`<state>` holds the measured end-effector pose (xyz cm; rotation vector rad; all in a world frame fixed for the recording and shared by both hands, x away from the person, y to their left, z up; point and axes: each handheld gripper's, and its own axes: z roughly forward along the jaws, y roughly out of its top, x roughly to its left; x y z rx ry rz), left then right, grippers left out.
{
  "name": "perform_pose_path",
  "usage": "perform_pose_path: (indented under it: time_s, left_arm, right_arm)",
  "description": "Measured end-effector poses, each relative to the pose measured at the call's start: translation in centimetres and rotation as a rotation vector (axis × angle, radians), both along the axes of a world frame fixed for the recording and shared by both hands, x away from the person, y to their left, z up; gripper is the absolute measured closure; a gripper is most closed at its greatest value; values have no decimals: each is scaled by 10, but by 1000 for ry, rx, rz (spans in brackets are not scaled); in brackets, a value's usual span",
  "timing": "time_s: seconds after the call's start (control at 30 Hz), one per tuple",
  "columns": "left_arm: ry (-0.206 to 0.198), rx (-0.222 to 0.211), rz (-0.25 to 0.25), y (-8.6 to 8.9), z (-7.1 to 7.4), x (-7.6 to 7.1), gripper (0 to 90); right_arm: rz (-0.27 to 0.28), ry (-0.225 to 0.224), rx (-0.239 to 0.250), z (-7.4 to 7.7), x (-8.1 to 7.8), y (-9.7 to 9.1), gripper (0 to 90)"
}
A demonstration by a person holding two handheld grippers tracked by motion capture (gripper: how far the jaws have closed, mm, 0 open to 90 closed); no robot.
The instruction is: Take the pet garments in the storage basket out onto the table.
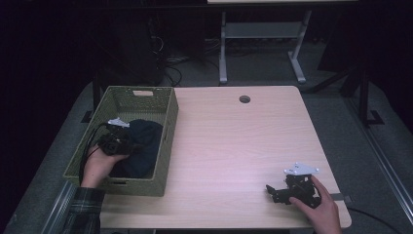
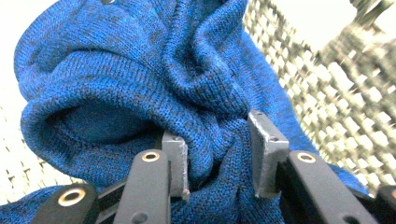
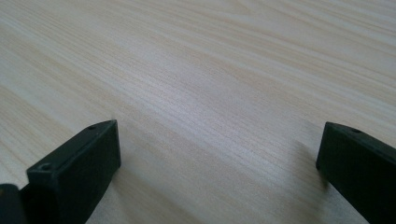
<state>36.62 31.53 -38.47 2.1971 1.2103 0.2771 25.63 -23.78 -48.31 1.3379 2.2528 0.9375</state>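
dim high view, perhaps underexposed

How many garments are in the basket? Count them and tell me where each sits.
1: a blue knit sweater, bunched in the green woven basket, pinched by the left gripper. Others may lie hidden beneath it.

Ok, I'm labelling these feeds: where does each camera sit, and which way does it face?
High view: above the person's side, looking forward and down on the table; both forearms and hands show.
Left gripper view: rides the left hand-held gripper, looking along jaws shut on the blue knit garment.
Right gripper view: rides the right hand-held gripper, jaws open over bare tabletop.
Shared: high and left views both show the basket.
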Motion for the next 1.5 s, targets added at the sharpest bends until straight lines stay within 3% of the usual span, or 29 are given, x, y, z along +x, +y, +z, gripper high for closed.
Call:
perform_pose_path:
  time_s: [0.37,0.9,1.17,1.5]
  left_arm:
    - [-120,-202,31,13,23,-8,636]
    - [-247,-323,-16,12,59,-20,637]
    - [-311,-381,-64,-1,81,-27,637]
    - [-353,-421,-113,-18,96,-30,636]
  right_arm:
    - [2,-1,-1,0,0,0,0]
    - [3,-2,0,0,0,0,0]
    - [3,-2,0,0,0,0,0]
    - [3,-1,1,0,1,0,0]
